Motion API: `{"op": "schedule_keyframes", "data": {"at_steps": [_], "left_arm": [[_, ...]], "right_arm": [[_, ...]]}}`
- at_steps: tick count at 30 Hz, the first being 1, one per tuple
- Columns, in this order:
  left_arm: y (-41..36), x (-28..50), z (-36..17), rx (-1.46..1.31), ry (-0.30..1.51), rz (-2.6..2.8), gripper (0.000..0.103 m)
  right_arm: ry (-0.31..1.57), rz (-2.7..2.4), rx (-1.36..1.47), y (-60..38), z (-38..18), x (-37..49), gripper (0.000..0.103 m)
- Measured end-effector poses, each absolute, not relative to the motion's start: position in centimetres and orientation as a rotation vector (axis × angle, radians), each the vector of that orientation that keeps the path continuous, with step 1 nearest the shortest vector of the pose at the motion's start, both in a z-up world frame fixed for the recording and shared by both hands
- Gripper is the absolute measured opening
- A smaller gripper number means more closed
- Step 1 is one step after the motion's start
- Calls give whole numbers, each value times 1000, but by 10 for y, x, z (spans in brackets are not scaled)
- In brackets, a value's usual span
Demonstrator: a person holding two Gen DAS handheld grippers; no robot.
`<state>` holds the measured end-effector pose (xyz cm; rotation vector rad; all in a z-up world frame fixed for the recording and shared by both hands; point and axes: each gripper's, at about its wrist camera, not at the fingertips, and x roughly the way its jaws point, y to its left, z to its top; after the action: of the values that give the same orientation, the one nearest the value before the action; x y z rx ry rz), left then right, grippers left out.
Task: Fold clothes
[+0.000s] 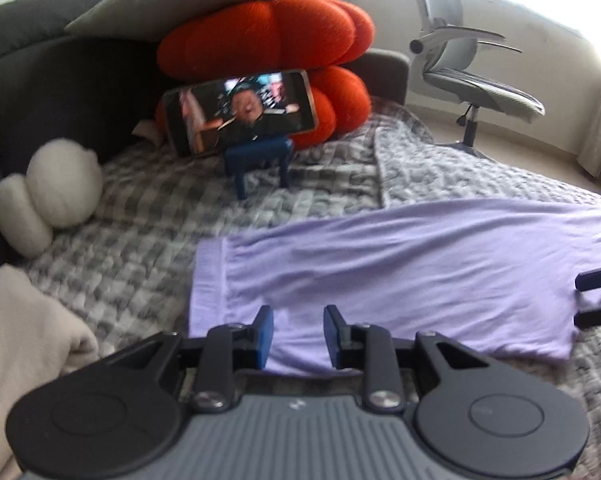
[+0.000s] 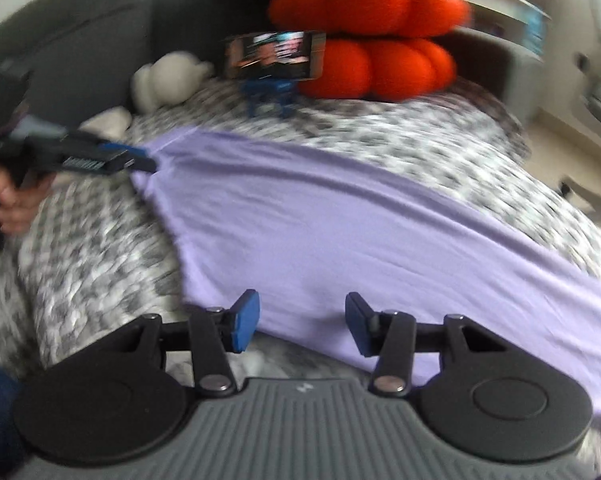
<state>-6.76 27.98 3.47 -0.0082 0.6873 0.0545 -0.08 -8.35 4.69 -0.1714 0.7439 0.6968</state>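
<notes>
Claw on the left: blue pads apart, with a small gap between them; hangs tilted down over the near left part of the purple cloth.
Gap of the left claw: shows purple cloth lying flat below; no pinch on it to be seen.
Left claw from the other side: tip sits right at the left corner of the cloth; too blurry to tell if touching.
Left hand: wraps around the grey handle of the left claw, at the left edge of the right view.
Claw on the right: blue pads wide apart, nothing clamped; hangs tilted down over the near edge of the cloth.
Purple cloth: spread out almost flat on the blanket, long from left to right, with soft wrinkles and a hem band at its left end; lies between the two claws.
Blanket: grey and white checks, bumpy, under the cloth.
Beige cloth: bunched up at the near left, apart from the purple one.
White plush toy: rests on the blanket's left side, by the dark sofa back.
Phone: lit up, lying sideways on a little blue stand at the far end of the blanket.
Orange cushion: puffy, just behind the phone, with a grey pillow on top.
Office chair: pale grey, on the floor at the far right, near the bright window.
</notes>
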Motion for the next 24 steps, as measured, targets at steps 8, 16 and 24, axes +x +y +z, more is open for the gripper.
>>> {"op": "schedule_keyframes", "data": {"at_steps": [8,16,24], "left_arm": [[244,-64,38,-4,688,-22,28],[196,-57,46,50,658,-128,29],[144,-31,47,120,670,-259,29]], "right_arm": [[745,390,8,-176,36,0,51],[702,-50,387,-324,37,-5,54],[636,-204,577,-397,31,15,51]]}}
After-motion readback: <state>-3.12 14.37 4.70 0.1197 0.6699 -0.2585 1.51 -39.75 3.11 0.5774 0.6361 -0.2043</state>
